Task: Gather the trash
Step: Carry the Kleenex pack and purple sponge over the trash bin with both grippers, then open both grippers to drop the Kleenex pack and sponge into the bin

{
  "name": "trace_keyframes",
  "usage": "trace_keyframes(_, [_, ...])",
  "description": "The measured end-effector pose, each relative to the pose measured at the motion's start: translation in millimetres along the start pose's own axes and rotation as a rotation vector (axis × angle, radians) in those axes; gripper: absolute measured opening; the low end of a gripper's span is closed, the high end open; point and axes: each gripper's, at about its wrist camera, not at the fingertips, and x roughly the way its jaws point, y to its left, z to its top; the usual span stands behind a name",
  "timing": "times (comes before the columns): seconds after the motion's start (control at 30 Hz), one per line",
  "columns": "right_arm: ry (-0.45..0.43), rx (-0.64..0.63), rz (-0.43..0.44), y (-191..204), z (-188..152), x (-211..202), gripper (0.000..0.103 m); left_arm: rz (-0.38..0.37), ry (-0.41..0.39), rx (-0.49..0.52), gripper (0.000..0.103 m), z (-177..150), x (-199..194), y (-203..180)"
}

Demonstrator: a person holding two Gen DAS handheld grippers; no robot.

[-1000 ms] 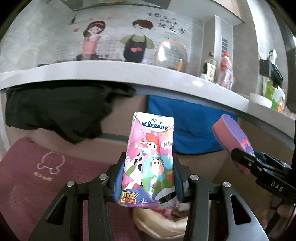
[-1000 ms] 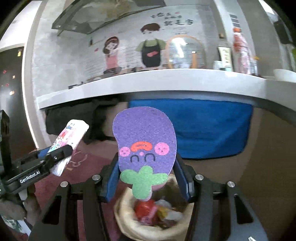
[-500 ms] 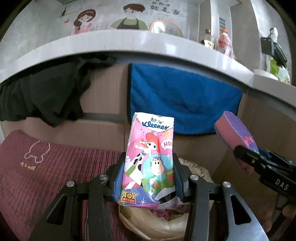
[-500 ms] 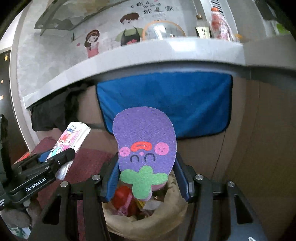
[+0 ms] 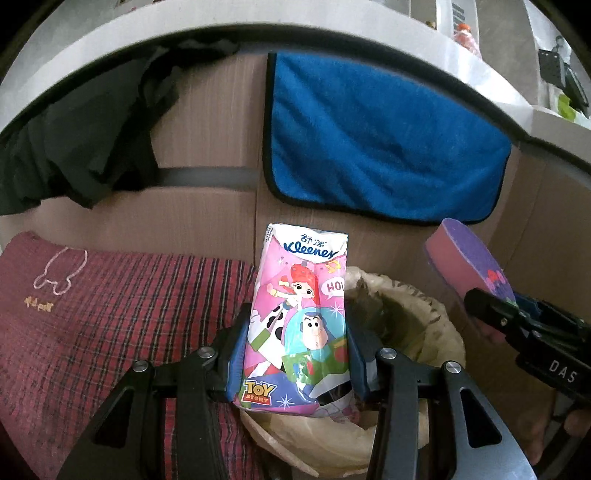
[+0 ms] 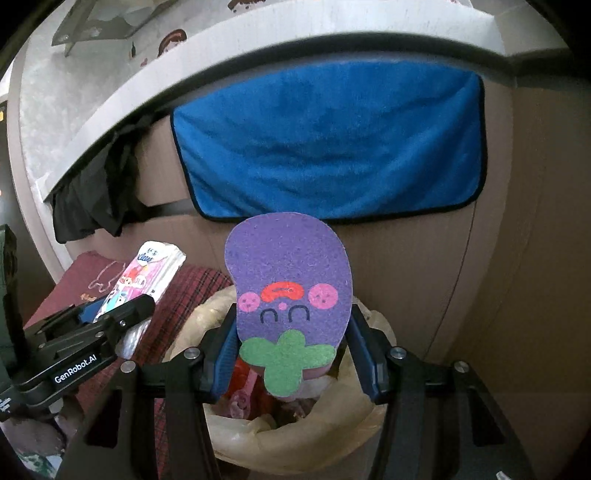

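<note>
- The left gripper (image 5: 297, 354) is clamped on a Kleenex tissue pack (image 5: 301, 317), its blue pads pressing the pack's two long sides; the pack stands upright between them, the Toy Story print facing the camera.
- In the right wrist view the same pack (image 6: 147, 280) juts up and forward from the left gripper (image 6: 122, 314), which carries a "GenRobot.AI" label.
- The right gripper (image 6: 291, 350) is closed on a purple eggplant-shaped sponge (image 6: 290, 295), gripped at its lower edges near the green leaf shape; the sponge stands upright with its printed face toward the camera.
- From the left wrist view the sponge (image 5: 469, 262) shows edge-on, pink underneath, with the right gripper (image 5: 517, 317) to the right of the pack.
- Both items hang above a trash bin lined with a pale plastic bag (image 6: 280, 435); the pack is over its left rim, the sponge over its opening.
- Red and pink trash (image 6: 243, 391) already lies inside the bag.
- A dark red plaid mat (image 5: 92, 314) lies on the floor just left of the bin.
- Behind, a blue towel (image 6: 328, 144) and a black cloth (image 5: 85, 136) hang from the edge of the pale worktop (image 5: 258, 33) over brown cabinet fronts.
</note>
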Motion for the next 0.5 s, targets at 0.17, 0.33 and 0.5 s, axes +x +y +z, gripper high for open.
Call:
trace_keyframes(0.17, [0.026, 0.006, -0.008, -0.7, -1.2, 17.5, 0.052, -0.083, 0.041, -0.031, 0.049, 2.7, 16.6, 6.7])
trace_keyframes(0.33, [0.038, 0.016, -0.007, -2.5, -2.7, 28.9, 0.053, -0.136, 0.065, -0.058, 0.061, 9.4, 22.5, 17.1])
trace_keyframes(0.5, [0.041, 0.045, -0.019, -6.9, -6.2, 26.8, 0.053, -0.131, 0.062, -0.085, 0.061, 12.7, 13.2, 25.1])
